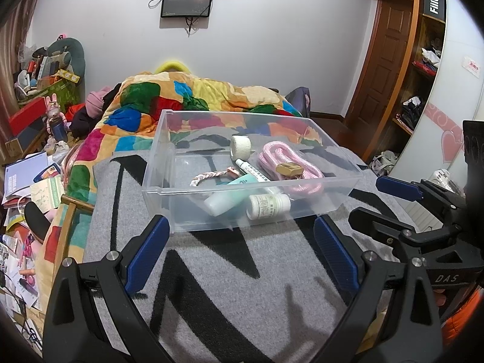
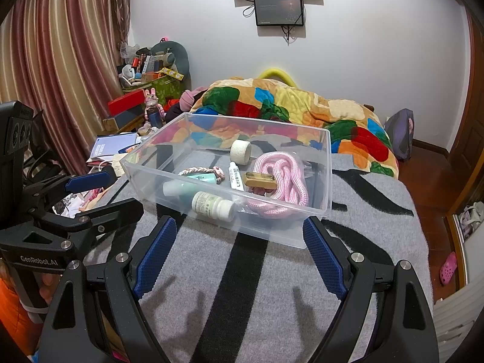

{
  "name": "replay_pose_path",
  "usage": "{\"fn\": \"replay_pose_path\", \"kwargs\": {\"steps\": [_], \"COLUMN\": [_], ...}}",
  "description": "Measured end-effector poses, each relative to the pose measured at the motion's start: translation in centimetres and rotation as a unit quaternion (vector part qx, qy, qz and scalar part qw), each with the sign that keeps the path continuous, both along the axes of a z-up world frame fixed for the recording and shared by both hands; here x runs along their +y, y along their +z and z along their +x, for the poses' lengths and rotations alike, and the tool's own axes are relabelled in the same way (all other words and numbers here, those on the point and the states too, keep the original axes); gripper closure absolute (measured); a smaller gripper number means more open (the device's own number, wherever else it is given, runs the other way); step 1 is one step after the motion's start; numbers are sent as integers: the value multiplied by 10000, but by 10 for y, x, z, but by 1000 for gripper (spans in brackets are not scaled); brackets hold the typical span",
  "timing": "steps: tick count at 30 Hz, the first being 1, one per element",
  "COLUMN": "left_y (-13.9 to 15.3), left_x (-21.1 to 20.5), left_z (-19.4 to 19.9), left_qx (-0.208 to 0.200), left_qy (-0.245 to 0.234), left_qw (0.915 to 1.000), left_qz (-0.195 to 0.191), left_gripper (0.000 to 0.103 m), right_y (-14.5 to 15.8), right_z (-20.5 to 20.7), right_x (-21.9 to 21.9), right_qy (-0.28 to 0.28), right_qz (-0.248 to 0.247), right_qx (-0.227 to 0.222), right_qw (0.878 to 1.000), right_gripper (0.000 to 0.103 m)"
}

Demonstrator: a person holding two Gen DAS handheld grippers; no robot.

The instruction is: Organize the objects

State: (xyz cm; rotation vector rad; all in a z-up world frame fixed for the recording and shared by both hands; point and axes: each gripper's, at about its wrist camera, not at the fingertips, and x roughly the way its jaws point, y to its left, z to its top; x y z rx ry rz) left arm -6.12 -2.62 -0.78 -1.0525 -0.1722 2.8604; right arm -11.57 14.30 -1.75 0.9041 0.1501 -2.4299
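Note:
A clear plastic bin [image 1: 157, 163] [image 2: 328, 163] stands on the grey and black blanket. Inside lie a pink rope [image 1: 290, 157] [image 2: 284, 175] with a tan wooden piece [image 1: 289, 169] [image 2: 260, 179], a white tape roll [image 1: 241, 145] [image 2: 240, 150], a small white tube [image 1: 252, 173] [image 2: 235, 175], a teal tube [image 1: 225, 195] [image 2: 184, 185], a white bottle [image 1: 267, 206] [image 2: 213, 205] and a braided cord [image 1: 208, 177] [image 2: 199, 171]. My left gripper [image 1: 242, 254] and right gripper [image 2: 239, 254] are open and empty just in front of the bin.
The grey blanket [image 1: 211, 287] [image 2: 257, 287] covers the bed in front. A colourful quilt [image 1: 181, 96] [image 2: 287, 106] is bunched behind the bin. Cluttered books and boxes [image 1: 30, 166] [image 2: 136, 96] lie at the left. A wooden door [image 1: 384, 60] and shelves are at the right.

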Motion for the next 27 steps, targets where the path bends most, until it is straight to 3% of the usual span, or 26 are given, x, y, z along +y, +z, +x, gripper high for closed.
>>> {"fn": "replay_pose_path", "kwargs": {"steps": [27], "left_y": [7], "left_x": [3], "left_z": [2], "left_qx": [94], "left_qy": [-82], "left_qw": [9999], "left_qz": [-81], "left_gripper": [6], "right_y": [-3], "right_z": [3], "right_x": [0], "right_qy": [-4], "right_qz": [-31], "right_qx": [-83], "right_qw": [10000], "right_gripper": [19]}}
